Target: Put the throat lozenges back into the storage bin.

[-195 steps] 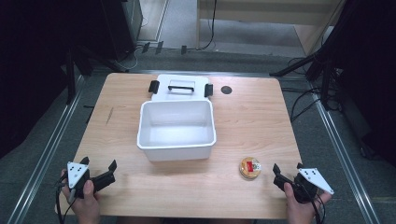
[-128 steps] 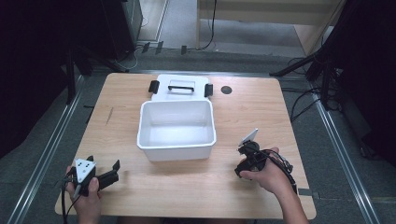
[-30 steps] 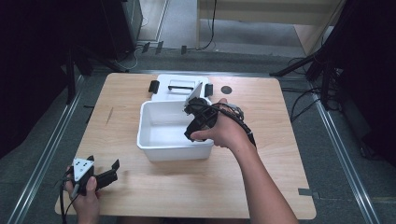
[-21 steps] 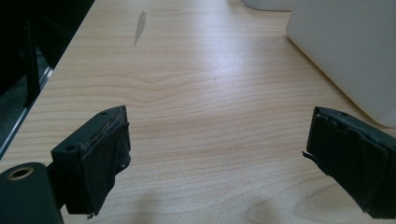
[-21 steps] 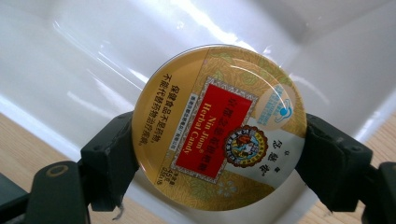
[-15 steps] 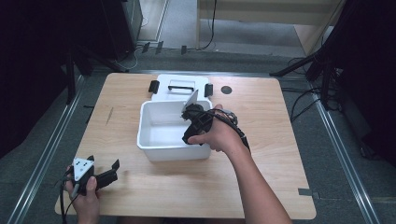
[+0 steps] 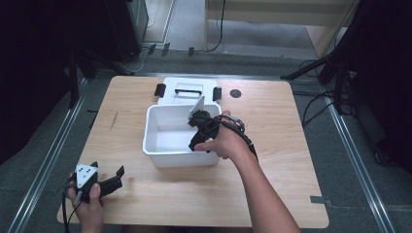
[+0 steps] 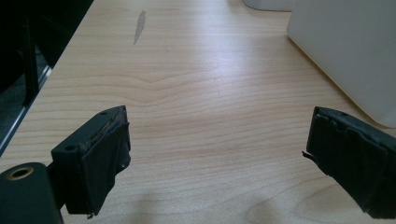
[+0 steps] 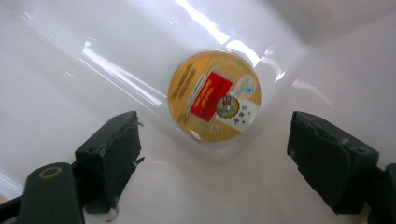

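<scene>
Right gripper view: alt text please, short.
A round yellow tin with a red label lies in a corner of the white bin. The right gripper hangs just above it, black jaws wide apart and holding nothing.

table top: pale rectangular wooden table (image 7: 291, 160), smooth grain, low sheen
bin: white rectangular plastic tub (image 7: 165, 158), glossy inside, streaked highlights
disc: round yellow-and-red printed tin (image 9: 214, 95), smooth, glossy
jaw pads: black, matt, frayed edges
</scene>
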Motion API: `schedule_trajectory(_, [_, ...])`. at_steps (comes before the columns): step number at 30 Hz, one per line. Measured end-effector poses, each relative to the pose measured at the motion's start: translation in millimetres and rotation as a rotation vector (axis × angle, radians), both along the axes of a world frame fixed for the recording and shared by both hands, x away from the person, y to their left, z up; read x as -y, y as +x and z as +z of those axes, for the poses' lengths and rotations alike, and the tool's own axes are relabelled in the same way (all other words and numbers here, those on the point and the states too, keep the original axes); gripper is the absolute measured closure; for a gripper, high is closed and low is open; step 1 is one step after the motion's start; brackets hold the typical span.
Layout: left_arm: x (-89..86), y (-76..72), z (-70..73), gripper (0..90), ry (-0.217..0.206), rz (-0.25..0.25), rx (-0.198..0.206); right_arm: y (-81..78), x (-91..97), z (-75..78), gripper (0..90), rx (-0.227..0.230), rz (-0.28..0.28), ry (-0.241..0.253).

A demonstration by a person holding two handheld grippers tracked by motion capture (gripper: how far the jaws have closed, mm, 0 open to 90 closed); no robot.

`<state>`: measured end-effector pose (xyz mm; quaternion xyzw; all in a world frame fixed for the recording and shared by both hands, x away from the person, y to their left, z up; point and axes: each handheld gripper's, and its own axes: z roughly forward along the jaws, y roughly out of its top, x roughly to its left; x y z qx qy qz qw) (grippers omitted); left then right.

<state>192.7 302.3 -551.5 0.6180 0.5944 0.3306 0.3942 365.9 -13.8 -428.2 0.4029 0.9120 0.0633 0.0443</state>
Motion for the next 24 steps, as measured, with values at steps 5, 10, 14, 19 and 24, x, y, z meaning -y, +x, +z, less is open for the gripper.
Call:
schedule_trajectory(5, [-0.1, 0.0, 0.1, 6.6, 0.000, -0.001, -0.001, -0.7, 1.3, 4.6, 19.0, 0.022, -0.007, 0.016])
schedule_trajectory(10, [-0.1, 0.2, 0.0, 6.6, 0.003, -0.003, -0.001, -3.9, 4.3, 15.0, 27.9, 0.043, -0.007, 0.055])
schedule_trajectory(14, [0.0, 0.2, 0.0, 6.6, 0.004, -0.004, -0.001, -8.3, 7.5, 25.1, 35.5, 0.063, -0.007, 0.081])
schedule_trajectory(19, [-0.1, 0.3, 0.1, 6.6, 0.005, -0.006, -0.003, -13.5, 14.9, 38.4, 42.1, 0.088, -0.005, 0.106])
schedule_trajectory(24, [0.2, 0.4, 0.0, 6.6, 0.005, -0.005, -0.001, -19.1, 25.8, 51.7, 46.1, 0.104, -0.013, 0.123])
